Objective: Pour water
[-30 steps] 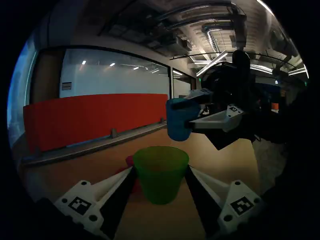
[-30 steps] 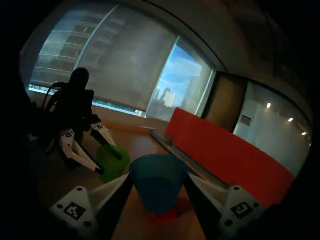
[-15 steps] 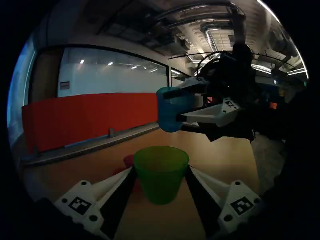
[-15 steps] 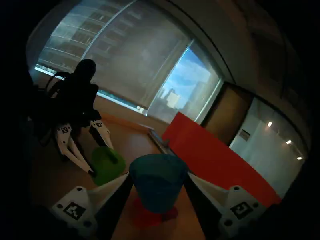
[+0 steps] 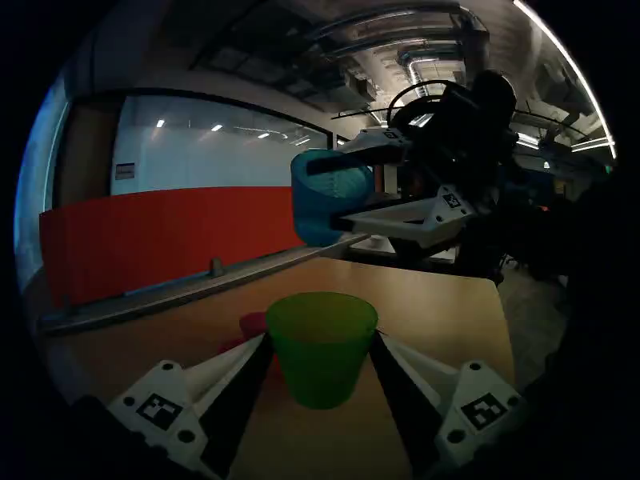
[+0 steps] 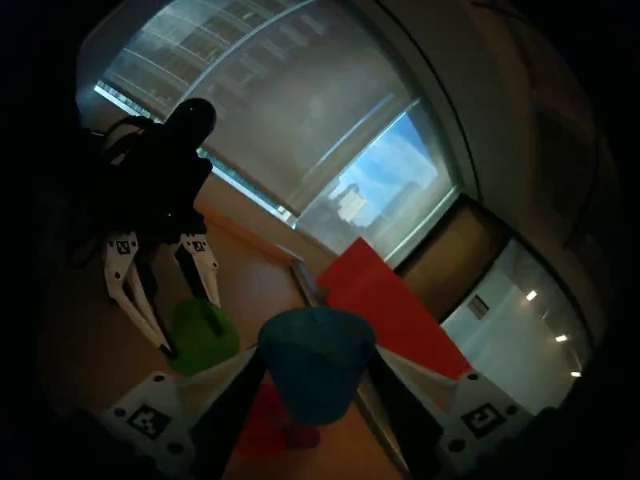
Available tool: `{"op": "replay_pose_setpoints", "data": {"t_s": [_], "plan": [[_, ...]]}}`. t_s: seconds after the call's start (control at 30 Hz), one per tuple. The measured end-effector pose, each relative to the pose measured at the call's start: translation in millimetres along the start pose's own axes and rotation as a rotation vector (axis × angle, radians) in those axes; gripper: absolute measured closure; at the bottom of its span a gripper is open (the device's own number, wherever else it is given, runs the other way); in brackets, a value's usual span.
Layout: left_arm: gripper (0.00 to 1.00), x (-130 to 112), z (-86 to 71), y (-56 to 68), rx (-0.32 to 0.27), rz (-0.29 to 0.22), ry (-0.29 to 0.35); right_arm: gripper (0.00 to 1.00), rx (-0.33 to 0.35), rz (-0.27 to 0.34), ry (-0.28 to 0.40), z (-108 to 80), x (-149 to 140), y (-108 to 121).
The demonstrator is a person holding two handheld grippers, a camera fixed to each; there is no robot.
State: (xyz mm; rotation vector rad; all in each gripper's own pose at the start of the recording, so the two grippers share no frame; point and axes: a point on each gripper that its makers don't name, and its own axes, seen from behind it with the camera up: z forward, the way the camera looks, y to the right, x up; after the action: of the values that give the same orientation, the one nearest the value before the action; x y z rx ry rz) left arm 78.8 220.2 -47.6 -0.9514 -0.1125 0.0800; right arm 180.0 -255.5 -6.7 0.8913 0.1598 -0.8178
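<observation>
A green cup [image 5: 322, 346] stands upright between the fingers of my left gripper [image 5: 320, 364], which is shut on it just above the wooden table [image 5: 448, 300]. My right gripper [image 6: 316, 382] is shut on a blue cup [image 6: 317, 362]. In the left gripper view the blue cup [image 5: 328, 197] hangs above and a little left of the green cup, tipped on its side with its mouth turned toward the camera. The right gripper view shows the green cup [image 6: 200, 336] low at the left in the other gripper [image 6: 188, 324]. No water is visible.
A red object [image 5: 252, 324] lies on the table just behind the green cup, and shows as a red patch [image 6: 268, 416] under the blue cup. A red partition [image 5: 160, 232] runs along the table's far side. The table's right edge drops off near a dark office area.
The right gripper has lifted the blue cup and carried it left toward the green cup, tilting it more on its side. The left gripper and green cup have stayed put.
</observation>
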Motion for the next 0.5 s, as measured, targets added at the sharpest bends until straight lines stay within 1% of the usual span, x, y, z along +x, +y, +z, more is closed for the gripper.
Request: {"op": "replay_pose_setpoints", "data": {"t_s": [0.07,0.3,0.5], "plan": [[0.16,0.4,0.6,1.0,-0.003,0.001,0.000,0.11,-0.002,-0.021,0.002,0.9,3.8,1.6],[0.16,4.4,2.9,5.7,-0.013,0.004,0.004,0.11,-0.006,-0.123,-0.008,4.7,11.7,3.8],[0.16,5.3,4.3,7.6,-0.018,0.005,0.006,0.11,-0.008,-0.190,-0.016,8.6,15.6,3.3]]}}
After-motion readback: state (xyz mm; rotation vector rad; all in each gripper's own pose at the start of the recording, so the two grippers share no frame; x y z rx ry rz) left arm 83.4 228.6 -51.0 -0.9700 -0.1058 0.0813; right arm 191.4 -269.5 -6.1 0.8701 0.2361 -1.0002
